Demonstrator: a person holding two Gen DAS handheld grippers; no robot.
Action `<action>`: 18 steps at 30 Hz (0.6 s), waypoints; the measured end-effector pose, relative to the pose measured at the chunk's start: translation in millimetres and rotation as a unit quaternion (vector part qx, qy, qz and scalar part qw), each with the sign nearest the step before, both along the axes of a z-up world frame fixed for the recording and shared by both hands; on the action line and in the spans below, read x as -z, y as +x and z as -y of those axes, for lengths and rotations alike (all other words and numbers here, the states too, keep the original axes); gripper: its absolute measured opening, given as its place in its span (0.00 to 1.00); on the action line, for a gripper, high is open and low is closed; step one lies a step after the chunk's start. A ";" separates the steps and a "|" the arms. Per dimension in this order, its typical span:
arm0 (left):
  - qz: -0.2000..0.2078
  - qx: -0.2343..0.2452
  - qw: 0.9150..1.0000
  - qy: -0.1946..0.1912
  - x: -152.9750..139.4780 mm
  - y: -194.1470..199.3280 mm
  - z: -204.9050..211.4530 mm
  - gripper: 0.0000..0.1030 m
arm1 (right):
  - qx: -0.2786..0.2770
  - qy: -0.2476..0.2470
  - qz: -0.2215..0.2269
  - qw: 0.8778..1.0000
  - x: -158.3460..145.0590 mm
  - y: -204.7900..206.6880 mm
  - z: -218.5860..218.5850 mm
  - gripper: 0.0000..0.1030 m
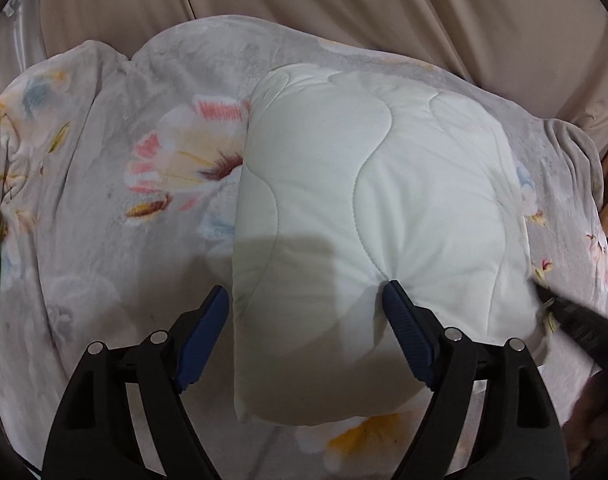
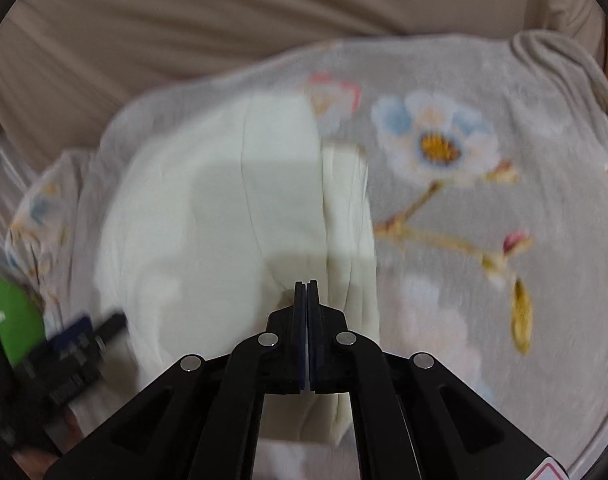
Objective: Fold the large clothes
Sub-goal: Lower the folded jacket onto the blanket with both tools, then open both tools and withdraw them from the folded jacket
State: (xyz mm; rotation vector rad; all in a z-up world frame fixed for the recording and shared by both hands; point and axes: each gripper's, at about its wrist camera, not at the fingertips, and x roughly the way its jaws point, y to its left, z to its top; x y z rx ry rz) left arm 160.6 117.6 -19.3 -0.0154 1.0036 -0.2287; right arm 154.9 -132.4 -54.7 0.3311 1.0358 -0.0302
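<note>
Quilt (image 1: pixel 368 208) lies folded on floral blanket (image 1: pixel 104 208), long axis running away from us. Our left gripper (image 1: pixel 306 294) gapes over its near-left edge, one finger pressing in. Our right gripper (image 2: pixel 306 286) pinched closed at near-right edge; cloth between pads unclear.

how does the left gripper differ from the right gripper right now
The left gripper has its blue-padded jaws spread wide; the right gripper has its jaws pressed together.

The left gripper straddles the left edge of the folded white quilted cloth, one pad denting its top; the right gripper's tips sit at the cloth's right side, grip unclear.

Both are over the grey floral blanket.
</note>
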 end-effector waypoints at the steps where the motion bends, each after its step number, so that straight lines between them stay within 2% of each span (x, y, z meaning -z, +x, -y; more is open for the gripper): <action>1: 0.000 0.002 1.000 0.003 -0.5 -1.8 2.8 0.76 | -0.006 -0.018 -0.007 1.000 7.8 2.3 -3.3 0.01; 3: 0.008 0.005 1.000 0.014 -7.2 -9.4 6.2 0.75 | -0.001 -0.017 0.004 1.000 -7.6 -4.0 -0.9 0.00; 5: 0.019 0.012 0.999 0.027 -17.5 -22.6 9.1 0.75 | -0.002 -0.009 0.044 0.999 -34.5 -24.9 6.5 0.01; 7: 0.026 0.009 0.999 0.034 -23.3 -34.4 10.7 0.76 | -0.014 -0.018 0.058 0.998 -45.4 -48.3 6.6 0.01; 10: 0.028 -0.002 0.999 0.046 -24.2 -52.4 15.0 0.83 | -0.026 -0.030 0.035 0.999 -27.1 -76.9 -0.7 0.03; 13: 0.022 -0.013 0.999 0.044 -16.4 -70.9 18.1 0.84 | -0.013 -0.023 0.006 1.000 -2.5 -94.3 -1.0 0.05; 15: 0.018 -0.016 0.998 0.050 -6.0 -80.6 19.0 0.84 | -0.005 -0.026 0.010 1.000 5.4 -106.6 -0.9 0.12; 17: 0.013 -0.012 0.998 0.063 5.5 -90.1 21.7 0.84 | -0.003 -0.022 0.002 1.000 12.8 -114.5 -2.9 0.27; 18: 0.008 -0.007 0.998 0.064 12.7 -95.8 23.2 0.84 | -0.006 -0.019 0.001 1.000 16.1 -118.1 -4.7 0.29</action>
